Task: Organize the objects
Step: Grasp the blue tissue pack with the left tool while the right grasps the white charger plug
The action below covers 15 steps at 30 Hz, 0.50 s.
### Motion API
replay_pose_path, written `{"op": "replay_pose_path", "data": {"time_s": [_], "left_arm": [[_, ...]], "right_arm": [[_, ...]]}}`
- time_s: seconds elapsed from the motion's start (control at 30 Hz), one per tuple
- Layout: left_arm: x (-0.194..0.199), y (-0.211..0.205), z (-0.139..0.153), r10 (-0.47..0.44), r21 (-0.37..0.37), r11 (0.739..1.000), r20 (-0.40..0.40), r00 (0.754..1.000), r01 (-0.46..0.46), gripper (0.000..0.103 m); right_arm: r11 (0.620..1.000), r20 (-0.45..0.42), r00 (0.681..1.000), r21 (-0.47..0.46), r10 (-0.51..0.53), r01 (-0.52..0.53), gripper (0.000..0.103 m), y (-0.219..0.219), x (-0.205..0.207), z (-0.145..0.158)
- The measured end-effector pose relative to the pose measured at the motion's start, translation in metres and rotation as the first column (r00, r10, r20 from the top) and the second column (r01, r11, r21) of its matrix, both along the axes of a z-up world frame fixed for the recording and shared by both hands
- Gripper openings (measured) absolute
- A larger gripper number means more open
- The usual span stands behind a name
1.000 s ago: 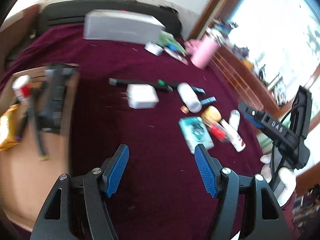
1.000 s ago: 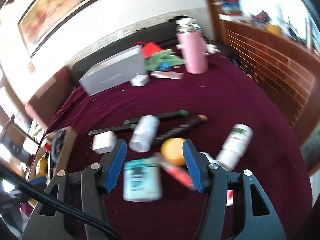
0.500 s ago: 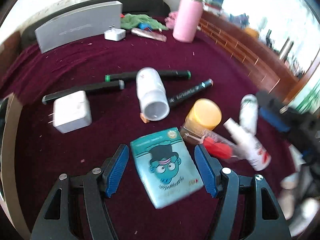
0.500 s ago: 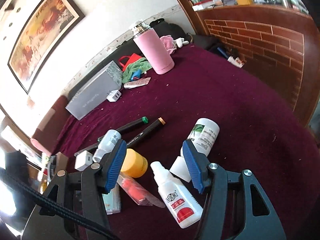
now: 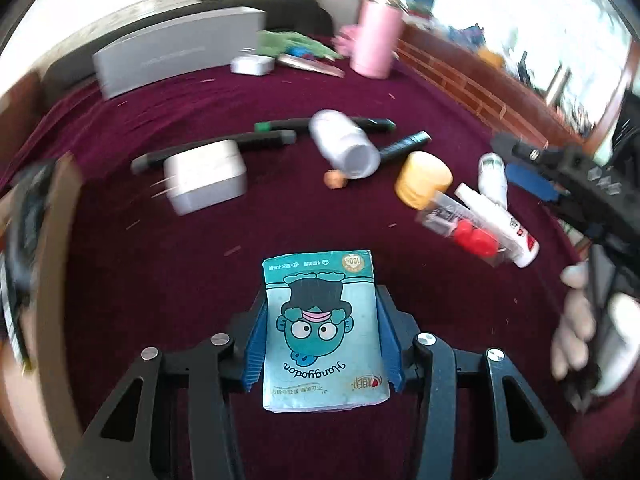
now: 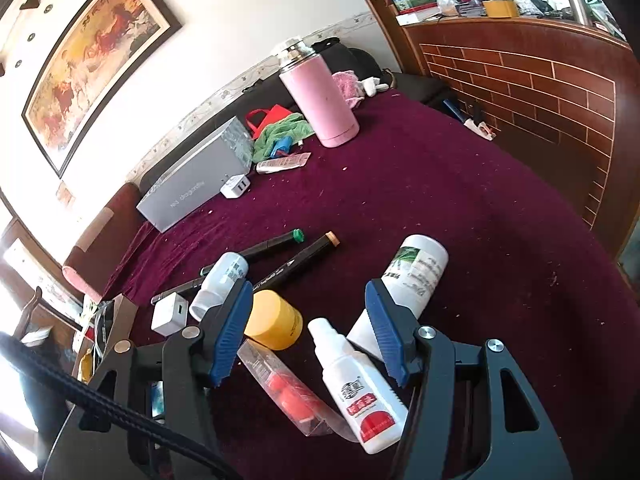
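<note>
The left claw (image 5: pixel 320 336) has just been closing and now grips the teal tissue pack (image 5: pixel 322 330) between its blue pads, while the right claw (image 6: pixel 310 330) hangs open over a white spray bottle (image 6: pixel 356 386) lying between its fingers.

Maroon tablecloth (image 6: pixel 460 208): plush velvet-like cloth, matt, lint-specked.
Teal tissue pack (image 5: pixel 322 328): soft plastic film, slight sheen, printed cartoon.
Left gripper (image 5: pixel 320 340): matt black plastic frame, bright metal screws; pads (image 5: pixel 256 344) blue, ribbed, rubbery.
Right gripper (image 6: pixel 310 320): same finish.
White spray bottle (image 6: pixel 356 388): smooth glossy plastic, printed label.
Yellow jar (image 6: pixel 274 320): smooth matt plastic.
Clear packet (image 6: pixel 288 392): transparent glossy plastic.
Pink flask (image 6: pixel 320 96): smooth satin body, shiny metal top.
Grey box (image 6: pixel 196 184): smooth matt card.
Green cloth (image 6: pixel 280 132): rough towelling.
</note>
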<state>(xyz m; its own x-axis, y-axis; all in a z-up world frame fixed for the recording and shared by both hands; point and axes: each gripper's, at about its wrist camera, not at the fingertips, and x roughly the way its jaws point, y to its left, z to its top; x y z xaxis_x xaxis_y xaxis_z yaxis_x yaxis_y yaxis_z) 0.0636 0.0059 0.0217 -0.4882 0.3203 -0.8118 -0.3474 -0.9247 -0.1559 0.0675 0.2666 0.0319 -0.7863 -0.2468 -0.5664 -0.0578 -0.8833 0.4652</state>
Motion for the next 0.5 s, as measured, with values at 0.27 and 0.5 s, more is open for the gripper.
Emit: {"op": "replay_pose_path", "data": {"time_s": [0.27,0.5], "left_arm": [[0.042,-0.076,0.014,0.099,0.139,0.986,-0.011,0.995,-0.096,0.043],[0.054,-0.101,0.029,0.129,0.197,0.974,-0.070,0.989,-0.113,0.043]], "right_arm": [[0.976,0.047,0.978,-0.087,0.202,-0.198,0.058,-0.046,-0.015,0.018],[0.918,0.195,0.900,0.003,0.389,-0.397,0.065,-0.152,-0.071,0.026]]}}
